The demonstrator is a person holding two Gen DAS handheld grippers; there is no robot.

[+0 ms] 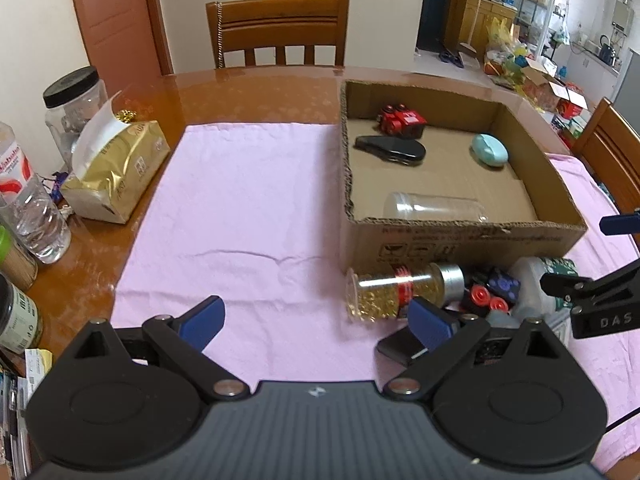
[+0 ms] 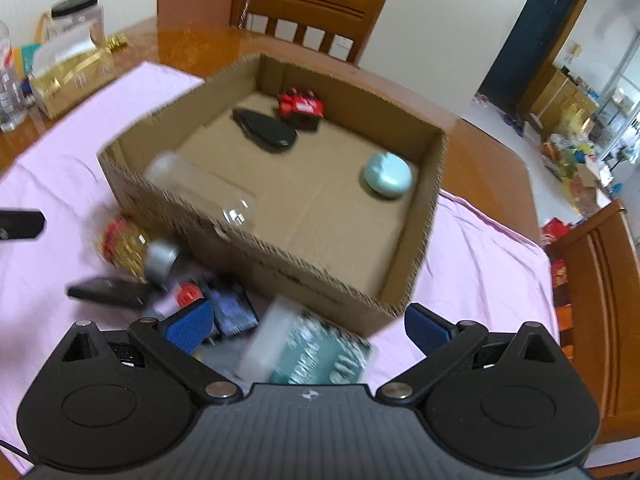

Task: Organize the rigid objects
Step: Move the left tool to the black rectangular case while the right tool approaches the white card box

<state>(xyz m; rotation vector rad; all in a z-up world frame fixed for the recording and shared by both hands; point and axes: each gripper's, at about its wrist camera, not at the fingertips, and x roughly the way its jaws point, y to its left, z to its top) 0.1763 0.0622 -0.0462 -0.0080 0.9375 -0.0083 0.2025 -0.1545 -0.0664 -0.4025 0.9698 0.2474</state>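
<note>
Right gripper (image 2: 308,326) is hanging spread and empty over the teal-labelled clear box (image 2: 316,350), lower centre of frame; left gripper (image 1: 316,322) is also gaping, empty. Judging best approach: straddling the box squarely, pinching firmly, then clearing the cardboard box (image 2: 320,276) wall just above.

Both the left gripper (image 1: 316,322) and right gripper (image 2: 308,328) hover with fingers spread wide, empty.

1. The letters "DAS" stand in white on the black body of the right tool (image 1: 612,280), seen in the left wrist view.
2. The cardboard box (image 1: 460,240) carries printed handling symbols and a line of small text on its near wall, too small to read.
3. The red-and-white label on the water bottle (image 1: 16,172) bears lettering, not legible.
</note>
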